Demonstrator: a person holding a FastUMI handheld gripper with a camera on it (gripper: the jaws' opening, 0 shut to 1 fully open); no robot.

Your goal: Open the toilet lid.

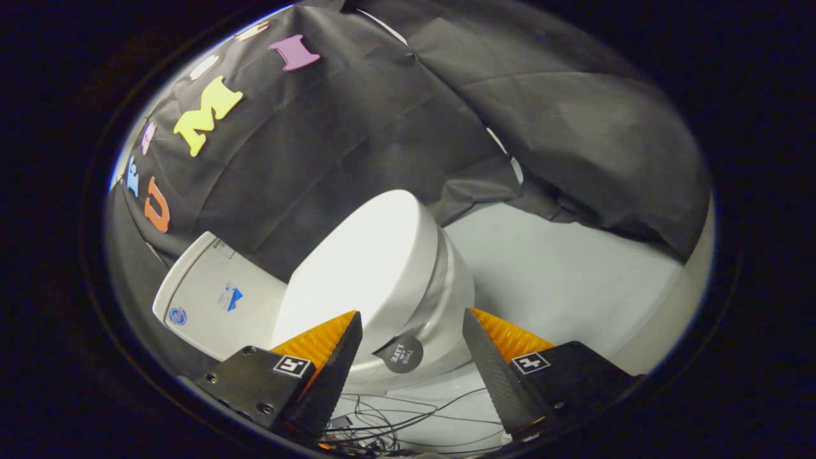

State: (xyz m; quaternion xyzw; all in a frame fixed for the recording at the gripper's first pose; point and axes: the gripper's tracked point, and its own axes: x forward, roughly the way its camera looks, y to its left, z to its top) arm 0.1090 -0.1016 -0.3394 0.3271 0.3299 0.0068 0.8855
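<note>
Partly hidden toilet lid (366, 268) closed, gripper (411, 319) fingers apart, empty

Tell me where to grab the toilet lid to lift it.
Take the lid by its front lip, near the round tab, coming from the front. It lies shut on the bowl, hinged by the tank, so that overhanging edge probably gives most leverage. The gripper is open, fingers straddling it.

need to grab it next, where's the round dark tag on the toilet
In the gripper view the round dark tag hangs at the front edge of the closed toilet lid, between the open gripper's fingers.
</note>
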